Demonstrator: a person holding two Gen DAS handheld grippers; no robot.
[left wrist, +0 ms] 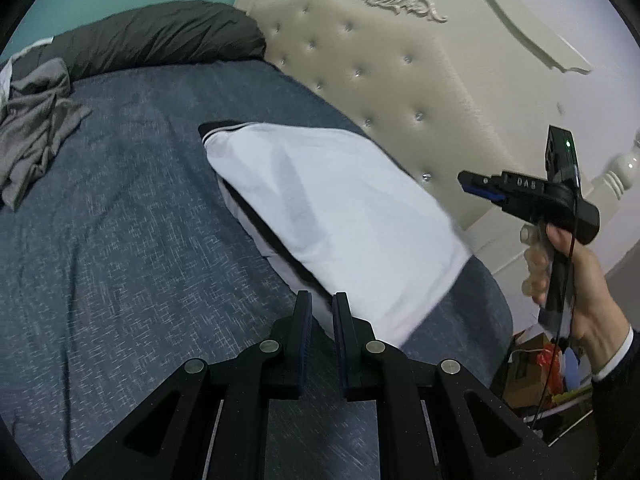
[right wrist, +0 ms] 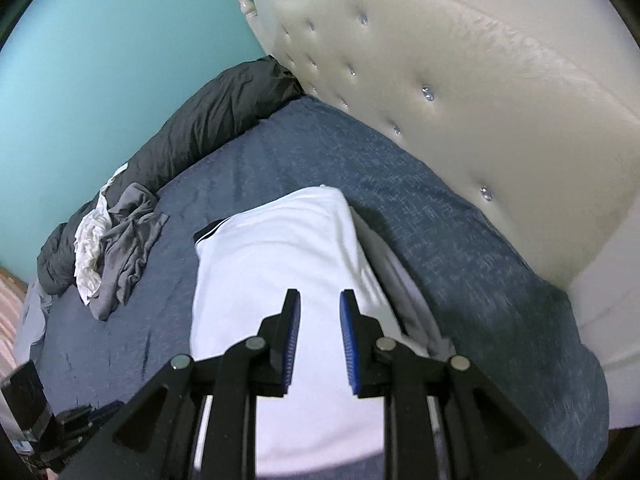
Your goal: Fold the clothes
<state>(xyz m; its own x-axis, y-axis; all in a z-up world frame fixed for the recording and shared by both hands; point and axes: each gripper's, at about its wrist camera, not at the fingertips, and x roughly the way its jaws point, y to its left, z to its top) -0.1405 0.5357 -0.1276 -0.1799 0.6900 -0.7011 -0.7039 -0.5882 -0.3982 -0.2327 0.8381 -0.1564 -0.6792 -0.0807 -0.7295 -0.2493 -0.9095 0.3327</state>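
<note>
A folded white garment [left wrist: 340, 216] with black trim lies flat on the blue bedspread [left wrist: 120, 240], near the headboard. My left gripper [left wrist: 322, 304] hovers over its near corner; its jaws stand a narrow gap apart with nothing between them. A hand holds my right gripper [left wrist: 466, 184] in the air at the right, beyond the garment's edge and clear of the cloth. In the right wrist view the right gripper [right wrist: 320, 300] is above the white garment [right wrist: 272, 248], slightly open and empty.
A crumpled grey garment [left wrist: 36, 136] lies at the bed's far left, with a white one [right wrist: 90, 248] beside it. A dark duvet [left wrist: 160, 36] is rolled along the far edge. The tufted cream headboard [left wrist: 380, 92] borders the bed. Clutter sits on the floor [left wrist: 540, 368].
</note>
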